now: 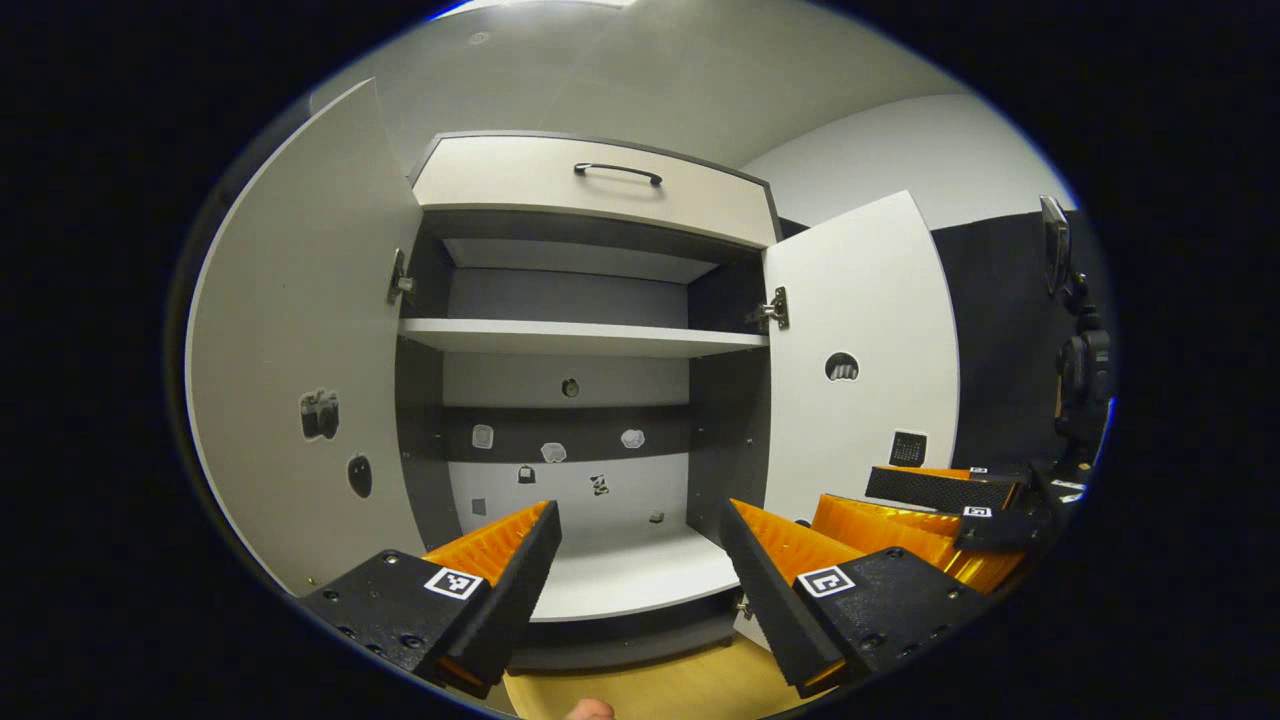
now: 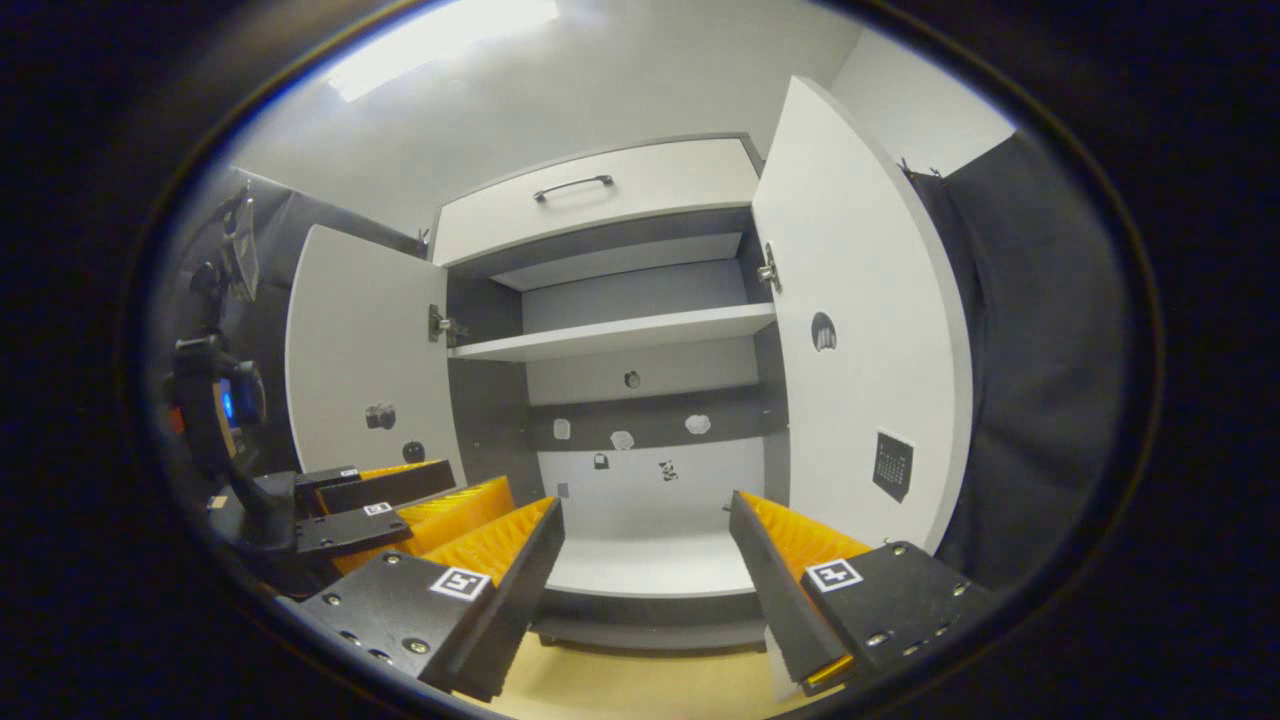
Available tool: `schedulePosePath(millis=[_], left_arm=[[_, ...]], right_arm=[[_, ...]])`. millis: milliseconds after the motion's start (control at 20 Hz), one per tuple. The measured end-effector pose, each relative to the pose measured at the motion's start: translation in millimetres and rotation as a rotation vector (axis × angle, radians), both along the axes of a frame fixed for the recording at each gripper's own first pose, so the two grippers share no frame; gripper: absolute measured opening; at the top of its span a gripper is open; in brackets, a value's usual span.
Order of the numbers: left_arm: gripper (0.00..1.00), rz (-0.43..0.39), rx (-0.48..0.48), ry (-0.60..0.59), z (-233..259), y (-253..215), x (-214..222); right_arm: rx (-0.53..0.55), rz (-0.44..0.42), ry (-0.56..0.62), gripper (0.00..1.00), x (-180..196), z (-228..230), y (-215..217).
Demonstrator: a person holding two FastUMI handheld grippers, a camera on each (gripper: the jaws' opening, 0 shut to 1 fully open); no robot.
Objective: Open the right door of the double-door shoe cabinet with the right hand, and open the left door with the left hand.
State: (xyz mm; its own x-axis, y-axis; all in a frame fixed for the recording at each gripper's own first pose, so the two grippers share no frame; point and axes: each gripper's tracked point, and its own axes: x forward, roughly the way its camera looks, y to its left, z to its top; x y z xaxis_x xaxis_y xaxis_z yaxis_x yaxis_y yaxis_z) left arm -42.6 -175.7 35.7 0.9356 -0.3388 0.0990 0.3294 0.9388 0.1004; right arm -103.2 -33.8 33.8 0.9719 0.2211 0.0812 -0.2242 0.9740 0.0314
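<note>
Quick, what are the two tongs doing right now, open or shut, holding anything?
Left tongs: open, holding nothing.
Right tongs: open, holding nothing.

floor (image 1: 690, 690): light wood, the shoe cabinet (image 1: 590, 400) stands on it | middle shelf (image 1: 580, 337): white and flat, runs from side to side | bottom shelf (image 1: 640, 575): white, low down near the floor | small stickers (image 1: 553, 452): stuck on the back wall, not lying on a shelf
</note>
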Motion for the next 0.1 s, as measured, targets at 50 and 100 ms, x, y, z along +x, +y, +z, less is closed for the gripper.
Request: schedulePosePath(millis=[50, 100], left_arm=[[0.98, -0.001, 0.004, -0.004, 0.3, -4.5, -1.2], [0.98, 0.003, 0.008, -0.011, 0.8, -9.3, -2.8]], right_arm=[[0.002, 0.002, -0.006, 0.99, -2.4, 0.9, -1.9], [0.001, 0.004, -0.009, 0.99, -5.2, 2.3, -5.6]])
